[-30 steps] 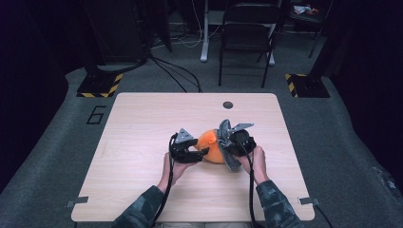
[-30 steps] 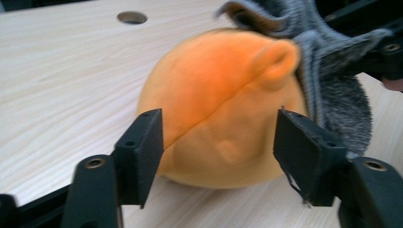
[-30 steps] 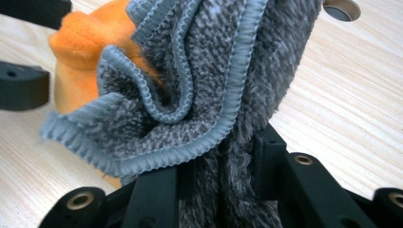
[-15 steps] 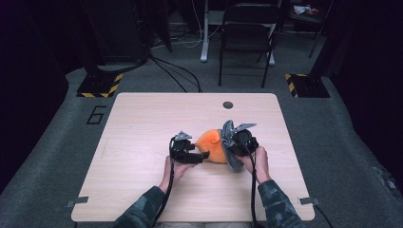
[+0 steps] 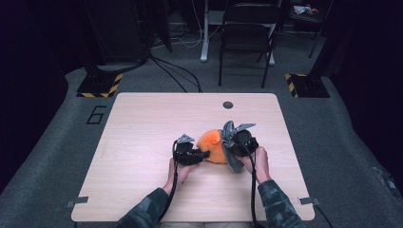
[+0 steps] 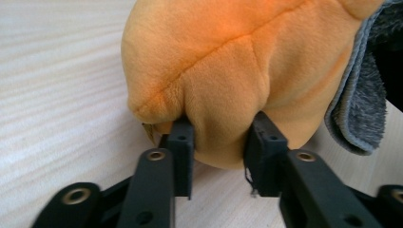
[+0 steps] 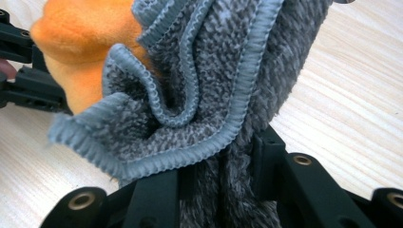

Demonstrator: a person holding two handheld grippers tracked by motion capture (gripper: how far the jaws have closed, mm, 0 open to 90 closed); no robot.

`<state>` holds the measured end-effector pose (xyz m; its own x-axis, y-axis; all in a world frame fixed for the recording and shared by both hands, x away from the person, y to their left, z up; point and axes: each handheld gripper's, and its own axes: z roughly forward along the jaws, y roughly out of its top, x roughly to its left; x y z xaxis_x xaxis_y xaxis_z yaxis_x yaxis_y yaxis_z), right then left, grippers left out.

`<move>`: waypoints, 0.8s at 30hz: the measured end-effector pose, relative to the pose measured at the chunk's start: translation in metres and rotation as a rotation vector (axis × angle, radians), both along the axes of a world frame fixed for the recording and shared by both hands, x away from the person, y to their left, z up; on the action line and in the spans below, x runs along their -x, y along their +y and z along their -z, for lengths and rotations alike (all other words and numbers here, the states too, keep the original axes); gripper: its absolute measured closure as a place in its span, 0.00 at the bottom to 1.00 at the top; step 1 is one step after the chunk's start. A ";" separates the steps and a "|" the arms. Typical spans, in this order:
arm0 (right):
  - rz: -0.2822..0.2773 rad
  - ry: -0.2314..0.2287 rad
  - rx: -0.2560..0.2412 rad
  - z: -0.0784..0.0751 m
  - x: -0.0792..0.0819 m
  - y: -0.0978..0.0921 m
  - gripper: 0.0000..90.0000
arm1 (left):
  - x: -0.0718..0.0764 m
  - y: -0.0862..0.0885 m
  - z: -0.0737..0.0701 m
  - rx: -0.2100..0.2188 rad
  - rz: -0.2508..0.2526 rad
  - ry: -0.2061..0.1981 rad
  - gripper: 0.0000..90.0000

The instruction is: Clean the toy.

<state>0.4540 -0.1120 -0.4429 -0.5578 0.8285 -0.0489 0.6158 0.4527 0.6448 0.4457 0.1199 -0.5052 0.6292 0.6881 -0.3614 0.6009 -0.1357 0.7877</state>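
An orange plush toy rests on the wooden table, between my two grippers. My left gripper is shut on a fold at the toy's near edge; in the left gripper view the orange plush bulges between the two black jaws of the left gripper. My right gripper is shut on a grey cloth with a ribbed edge, pressed against the toy's right side. In the right gripper view the bunched grey cloth rises from the right gripper, with the orange plush behind it.
A small dark round disc sits in the table near its far edge. A black folding chair stands on the floor beyond the table. Yellow-black striped blocks lie on the grey carpet at left and right.
Both grippers and the toy have kept nearly the same place; the cloth in the right gripper has shifted slightly against the toy.
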 end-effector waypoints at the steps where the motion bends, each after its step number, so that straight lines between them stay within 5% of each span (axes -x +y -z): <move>1: -0.003 -0.004 0.005 -0.002 0.000 -0.001 0.76 | 0.000 -0.001 -0.001 -0.007 0.004 -0.016 0.78; 7: 0.001 -0.036 -0.009 -0.017 0.002 -0.008 0.77 | 0.003 -0.001 -0.013 -0.034 0.002 -0.108 0.84; 15: 0.029 -0.058 -0.110 -0.039 0.003 -0.027 0.77 | 0.014 -0.001 -0.044 -0.210 0.005 -0.327 0.85; 21: -0.006 -0.120 -0.186 -0.070 0.017 -0.023 0.77 | 0.021 -0.011 -0.046 -0.273 0.042 -0.368 0.85; 24: -0.057 -0.131 -0.175 -0.074 0.024 -0.004 0.76 | 0.028 -0.022 -0.045 -0.316 0.083 -0.404 0.85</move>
<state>0.4297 -0.1161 -0.3690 -0.6024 0.7980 0.0181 0.4985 0.3585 0.7893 0.4173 0.0976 -0.4598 0.7325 0.6665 0.1389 0.2343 -0.4383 0.8678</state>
